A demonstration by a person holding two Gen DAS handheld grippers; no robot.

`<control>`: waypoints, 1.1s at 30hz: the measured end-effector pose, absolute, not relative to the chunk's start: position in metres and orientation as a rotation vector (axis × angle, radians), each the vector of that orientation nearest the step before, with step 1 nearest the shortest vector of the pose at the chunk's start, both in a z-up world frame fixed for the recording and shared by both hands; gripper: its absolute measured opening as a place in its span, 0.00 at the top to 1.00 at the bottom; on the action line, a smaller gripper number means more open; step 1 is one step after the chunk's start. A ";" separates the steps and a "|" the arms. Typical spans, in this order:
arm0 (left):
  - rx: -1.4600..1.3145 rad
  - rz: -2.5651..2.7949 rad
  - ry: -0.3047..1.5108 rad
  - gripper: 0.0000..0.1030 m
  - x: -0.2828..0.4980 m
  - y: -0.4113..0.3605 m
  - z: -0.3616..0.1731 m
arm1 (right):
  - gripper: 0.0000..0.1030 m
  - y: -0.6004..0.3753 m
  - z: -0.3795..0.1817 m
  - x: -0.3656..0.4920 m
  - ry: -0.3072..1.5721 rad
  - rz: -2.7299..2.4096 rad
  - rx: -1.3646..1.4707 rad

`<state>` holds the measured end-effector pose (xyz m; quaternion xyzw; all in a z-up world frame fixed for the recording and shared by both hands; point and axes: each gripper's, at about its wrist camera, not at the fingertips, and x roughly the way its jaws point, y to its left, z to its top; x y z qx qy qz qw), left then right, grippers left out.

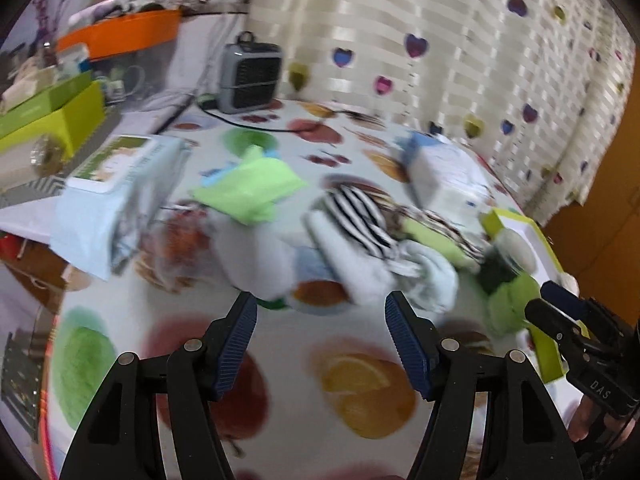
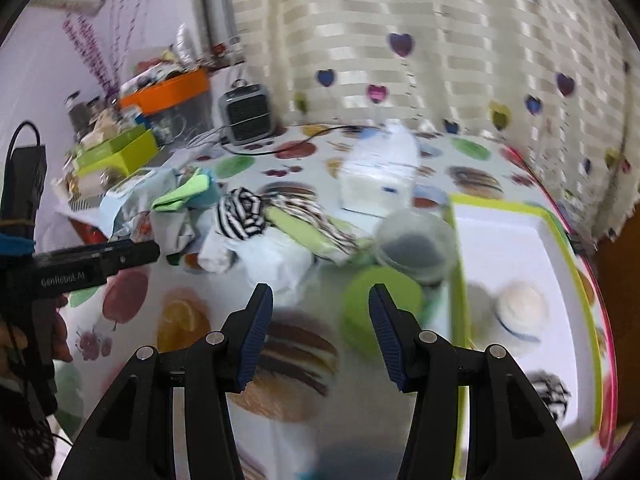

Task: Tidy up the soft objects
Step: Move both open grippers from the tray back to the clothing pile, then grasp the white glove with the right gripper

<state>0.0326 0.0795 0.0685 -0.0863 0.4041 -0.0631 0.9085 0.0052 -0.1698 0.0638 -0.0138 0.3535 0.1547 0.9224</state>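
A heap of soft things lies mid-table: a black-and-white striped cloth (image 1: pixel 360 212) (image 2: pixel 240 212), a white towel (image 1: pixel 340 260) (image 2: pixel 224 252), a pale blue cloth (image 1: pixel 436 276) and a lime green cloth (image 1: pixel 252 188) (image 2: pixel 184 192). My left gripper (image 1: pixel 320 308) hangs open just short of the heap, nothing between its fingers. My right gripper (image 2: pixel 320 304) is open and bare too, beside a round green soft thing (image 2: pixel 380 304). The white tray with a green rim (image 2: pixel 512 224) (image 1: pixel 520 226) holds a white rolled bundle (image 2: pixel 520 308) and a striped one (image 2: pixel 552 396).
A clear jar with dark contents (image 2: pixel 416 240) stands against the tray's left rim. A tissue pack (image 1: pixel 444 172) sits behind the heap, a grey fan heater (image 1: pixel 250 76) with its cable at the back, a plastic packet (image 1: pixel 112 200) and stacked boxes at the left. Curtain lines the far edge.
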 end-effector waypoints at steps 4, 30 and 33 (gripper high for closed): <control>-0.193 -0.094 0.828 0.35 0.040 0.100 0.067 | 0.50 -0.150 0.059 0.020 0.745 0.352 -0.050; -0.143 -0.078 0.876 0.35 0.082 0.127 0.065 | 0.61 -0.094 0.016 0.075 0.843 0.331 -0.202; -0.110 -0.067 0.890 0.35 0.079 0.127 0.065 | 0.67 -0.092 0.016 0.074 0.833 0.317 -0.226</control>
